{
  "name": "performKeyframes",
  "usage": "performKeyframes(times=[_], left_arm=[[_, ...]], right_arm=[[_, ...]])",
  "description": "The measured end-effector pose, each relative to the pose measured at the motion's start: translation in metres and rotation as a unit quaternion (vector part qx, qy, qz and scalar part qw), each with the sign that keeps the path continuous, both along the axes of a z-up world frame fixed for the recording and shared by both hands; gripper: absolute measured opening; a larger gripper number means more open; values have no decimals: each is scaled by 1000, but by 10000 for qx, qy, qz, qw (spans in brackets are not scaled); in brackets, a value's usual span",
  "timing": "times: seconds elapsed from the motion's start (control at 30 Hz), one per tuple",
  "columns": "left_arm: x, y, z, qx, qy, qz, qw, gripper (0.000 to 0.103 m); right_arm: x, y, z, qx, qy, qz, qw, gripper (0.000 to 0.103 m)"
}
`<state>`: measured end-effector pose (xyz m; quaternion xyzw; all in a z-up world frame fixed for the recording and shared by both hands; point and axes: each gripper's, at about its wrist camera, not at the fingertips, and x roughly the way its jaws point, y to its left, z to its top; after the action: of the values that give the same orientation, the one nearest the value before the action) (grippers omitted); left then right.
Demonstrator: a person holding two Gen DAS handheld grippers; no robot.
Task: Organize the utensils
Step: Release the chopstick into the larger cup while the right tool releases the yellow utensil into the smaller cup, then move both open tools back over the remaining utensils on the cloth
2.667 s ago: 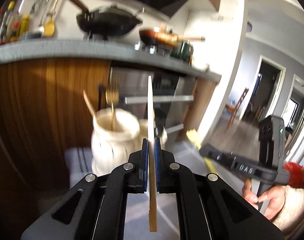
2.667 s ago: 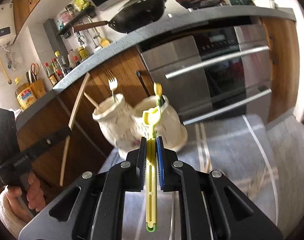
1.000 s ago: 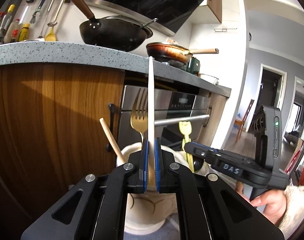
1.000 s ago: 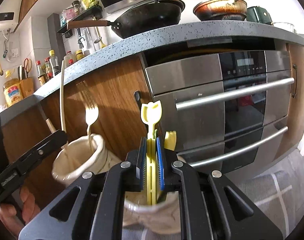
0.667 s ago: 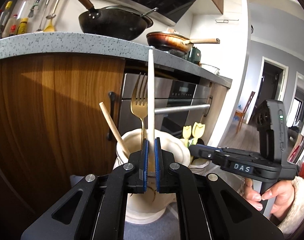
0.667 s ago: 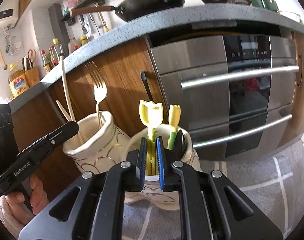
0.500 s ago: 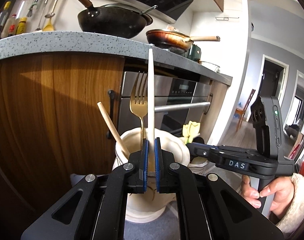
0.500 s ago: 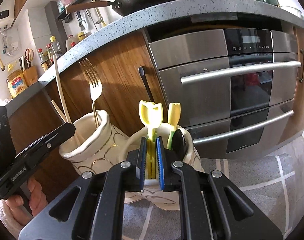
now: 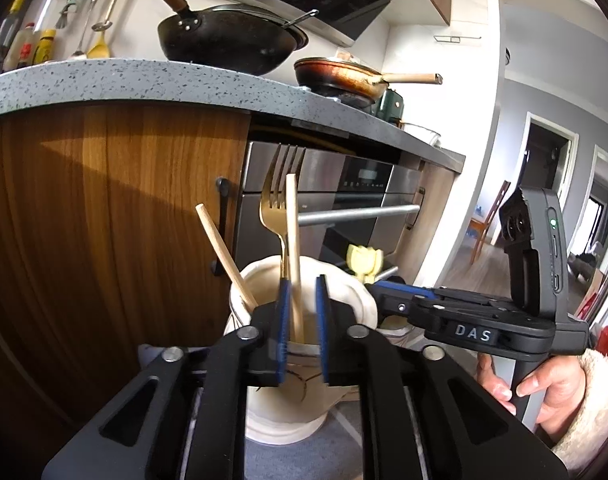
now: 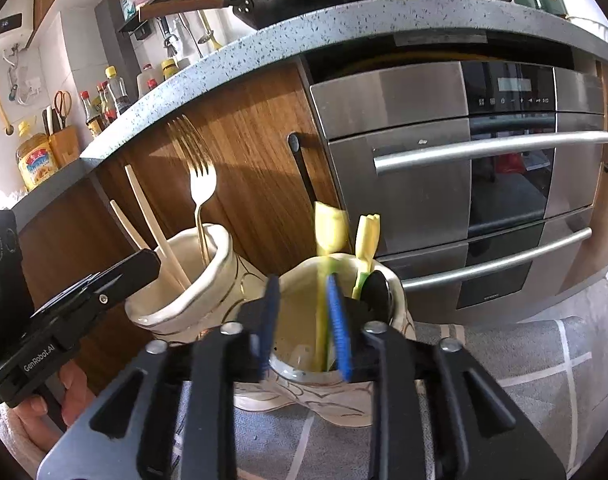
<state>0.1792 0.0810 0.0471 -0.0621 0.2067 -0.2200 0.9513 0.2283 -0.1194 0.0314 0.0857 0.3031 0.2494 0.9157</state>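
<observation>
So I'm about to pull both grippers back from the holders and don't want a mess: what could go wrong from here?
1. The left gripper, jaws opening, has the wooden chopstick leaning against one pad; pulling back could drag it out of the cream holder.
2. The yellow tulip utensil lies against a pad of the opening right gripper and could snag.
3. Both fingers straddle the second holder rim; a careless withdrawal might tip it.

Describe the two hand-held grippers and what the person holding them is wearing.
Both are matte black plastic with cut-out arms, silver screws and blue pads on the fingers. The left hand-held gripper has "GenRobot.AI" printed on its side; the right hand-held gripper has "DAS", and a black module with a green light. The right hand has a fluffy cream sleeve.
</observation>
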Motion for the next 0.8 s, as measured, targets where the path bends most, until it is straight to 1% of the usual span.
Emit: performKeyframes(times=[0.07,0.13,0.17,0.23,0.27,0.3,0.33,0.37,0.4,0.43,0.5,0.6,0.67,0.7,0.77,0.8], left_arm=[[-2,1,1,-46,7,19,10000,26],[-4,1,3,-42,-22,35,10000,29],[-6,1,4,-22,-48,47,10000,31],[-11,0,7,8,-108,53,9999,36],[-14,0,9,14,-134,65,9999,41],[-18,-1,11,29,-161,66,9998,45],[-23,-2,13,79,-179,86,9998,46],[-27,-3,15,139,-187,110,9997,49],[-30,-3,16,172,-196,123,9996,56],[-37,-3,17,225,-215,169,9994,59],[-46,-2,19,298,-214,239,9990,69],[-60,-1,18,441,-141,404,9981,75],[-68,0,17,540,-98,531,9971,81],[-75,0,16,626,-56,629,9960,83],[-83,-1,14,737,9,726,9946,84],[-89,-2,11,835,66,794,9933,87]], right_arm=[[-5,-2,4,-34,-72,-50,10000,32],[-11,-5,8,1,-131,-66,9999,41],[-15,-7,10,30,-175,-72,9998,43],[-25,-10,15,40,-278,-77,9996,51],[-29,-12,18,32,-328,-89,9994,54],[-35,-14,20,11,-377,-118,9992,61],[-42,-18,23,-14,-427,-167,9989,68],[-46,-21,24,-16,-442,-195,9988,71],[-54,-27,25,-9,-431,-241,9988,76],[-59,-32,26,-2,-422,-277,9987,80],[-70,-42,26,-15,-391,-350,9986,84],[-90,-58,24,-88,-341,-484,9982,91],[-102,-67,23,-109,-317,-599,9976,94],[-106,-70,23,-113,-317,-656,9973,97],[-119,-82,22,-138,-315,-792,9963,98],[-123,-87,22,-177,-310,-854,9957,98]])
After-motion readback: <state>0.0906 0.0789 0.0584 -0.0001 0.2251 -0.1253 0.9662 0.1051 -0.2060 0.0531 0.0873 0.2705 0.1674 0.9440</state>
